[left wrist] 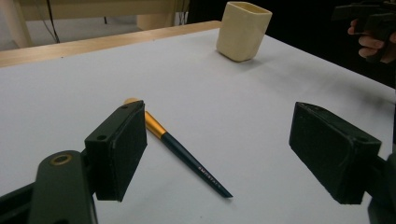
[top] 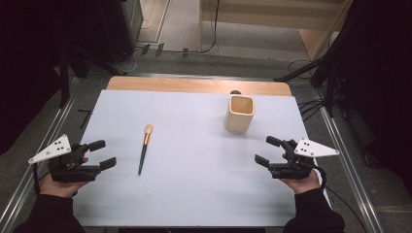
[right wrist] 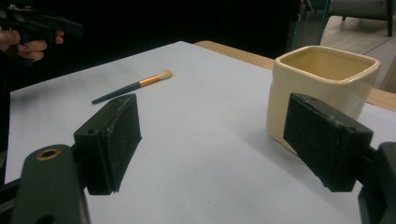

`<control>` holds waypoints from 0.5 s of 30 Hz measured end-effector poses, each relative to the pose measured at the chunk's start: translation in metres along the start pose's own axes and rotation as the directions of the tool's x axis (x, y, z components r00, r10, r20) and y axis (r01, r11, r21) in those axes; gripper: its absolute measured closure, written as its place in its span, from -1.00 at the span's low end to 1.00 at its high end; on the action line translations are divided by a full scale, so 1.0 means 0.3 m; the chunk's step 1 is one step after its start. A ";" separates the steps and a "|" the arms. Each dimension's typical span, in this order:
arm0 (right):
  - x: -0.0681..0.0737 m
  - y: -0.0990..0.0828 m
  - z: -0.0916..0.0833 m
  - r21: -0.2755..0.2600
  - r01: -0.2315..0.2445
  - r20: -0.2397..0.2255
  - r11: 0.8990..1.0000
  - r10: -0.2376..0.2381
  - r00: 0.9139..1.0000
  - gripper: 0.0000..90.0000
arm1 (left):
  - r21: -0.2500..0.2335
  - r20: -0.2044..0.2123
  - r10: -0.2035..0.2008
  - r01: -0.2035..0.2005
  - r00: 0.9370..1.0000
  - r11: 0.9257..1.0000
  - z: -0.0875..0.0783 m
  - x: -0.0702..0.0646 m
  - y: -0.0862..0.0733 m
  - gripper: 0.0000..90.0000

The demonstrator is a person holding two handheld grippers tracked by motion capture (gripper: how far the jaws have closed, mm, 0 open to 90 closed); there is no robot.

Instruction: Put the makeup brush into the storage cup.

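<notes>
From above I see my left gripper and right gripper gaping empty, the brush lying left of the cup; my left gripper view shows its gold ferrule and dark handle; my right gripper view, pale bristles.

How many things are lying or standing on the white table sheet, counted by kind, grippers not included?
Makeup brush: 1
Cream square cup: 1
Total: 2
</notes>
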State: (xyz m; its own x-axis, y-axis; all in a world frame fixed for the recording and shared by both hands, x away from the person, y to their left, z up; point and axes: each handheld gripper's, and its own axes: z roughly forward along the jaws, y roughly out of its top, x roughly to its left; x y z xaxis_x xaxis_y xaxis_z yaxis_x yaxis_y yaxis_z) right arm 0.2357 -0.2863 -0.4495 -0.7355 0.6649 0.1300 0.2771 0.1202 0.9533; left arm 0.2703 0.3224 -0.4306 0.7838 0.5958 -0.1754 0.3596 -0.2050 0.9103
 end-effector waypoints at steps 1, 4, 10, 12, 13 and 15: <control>0.000 0.000 0.000 -0.002 -0.002 -0.002 1.000 0.002 1.000 -0.55 | 0.001 0.001 0.001 -0.001 1.000 1.000 0.000 0.000 0.000 -0.55; -0.001 0.000 0.001 0.001 -0.008 -0.010 1.000 0.008 1.000 -0.54 | 0.000 0.001 -0.001 0.001 1.000 1.000 0.000 -0.001 0.000 -0.55; 0.000 0.001 0.000 -0.004 -0.008 -0.010 1.000 0.008 1.000 -0.53 | 0.000 0.001 -0.002 0.002 1.000 1.000 -0.002 0.000 0.000 -0.55; -0.001 0.001 -0.002 -0.010 -0.007 -0.010 1.000 0.007 1.000 -0.53 | -0.001 0.001 -0.002 0.002 1.000 1.000 -0.002 0.000 0.001 -0.55; -0.001 0.001 -0.002 -0.012 -0.009 -0.009 1.000 0.009 1.000 -0.53 | -0.003 0.001 -0.004 0.004 1.000 1.000 -0.003 0.000 0.001 -0.55; -0.002 0.001 -0.003 -0.014 -0.011 -0.011 1.000 0.011 1.000 -0.53 | -0.002 -0.001 -0.003 0.003 1.000 1.000 -0.003 0.000 0.001 -0.55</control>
State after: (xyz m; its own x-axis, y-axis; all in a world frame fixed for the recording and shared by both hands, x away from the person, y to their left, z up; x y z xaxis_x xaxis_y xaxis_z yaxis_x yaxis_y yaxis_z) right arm 0.2356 -0.2873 -0.4492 -0.7394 0.6578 0.1436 0.2767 0.1024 0.9555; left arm 0.2700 0.3231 -0.4300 0.7822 0.5970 -0.1781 0.3612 -0.2016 0.9105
